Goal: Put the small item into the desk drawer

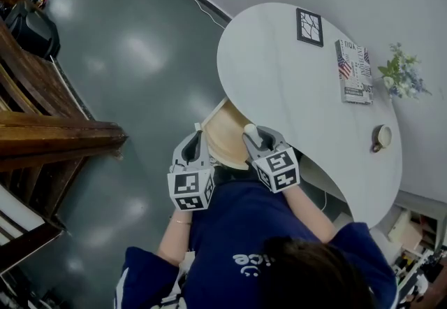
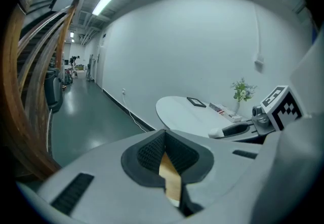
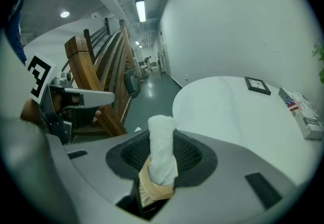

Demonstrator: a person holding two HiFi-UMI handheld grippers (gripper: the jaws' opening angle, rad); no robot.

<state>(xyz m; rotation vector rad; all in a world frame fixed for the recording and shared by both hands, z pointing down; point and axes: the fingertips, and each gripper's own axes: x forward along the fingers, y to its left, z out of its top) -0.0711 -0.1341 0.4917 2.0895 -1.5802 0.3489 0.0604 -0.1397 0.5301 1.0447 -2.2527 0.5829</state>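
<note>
1. R gripper [image 1: 253, 134] is holding the small item [image 3: 162, 152]. The jaws are standing about half apart and pressing on its lower end, where a tan band is wrapping it.
2. The item is sticking up out of the jaws as a white roll, prob. cloth or paper. It's looking light, soft and squashable, not slippery and not fragile. A firm squeeze would be denting it rather than breaking it, so a grip on the banded end seems the better hold, since that's prob. the stiffest part.
3. L gripper [image 1: 196, 141] is showing narrow jaws closing on a thin tan edge, which I'm taking for a wall of the drawer [image 1: 227, 134].
4. The drawer is standing open under the rim of the desk [image 1: 293, 84], between the two grippers, w/ its pale wooden inside showing. The item is hovering at its right side, not yet inside.
5. Being so light, the roll may be tipping or rolling on release, so lowering it close to the drawer floor seems wise.
</note>
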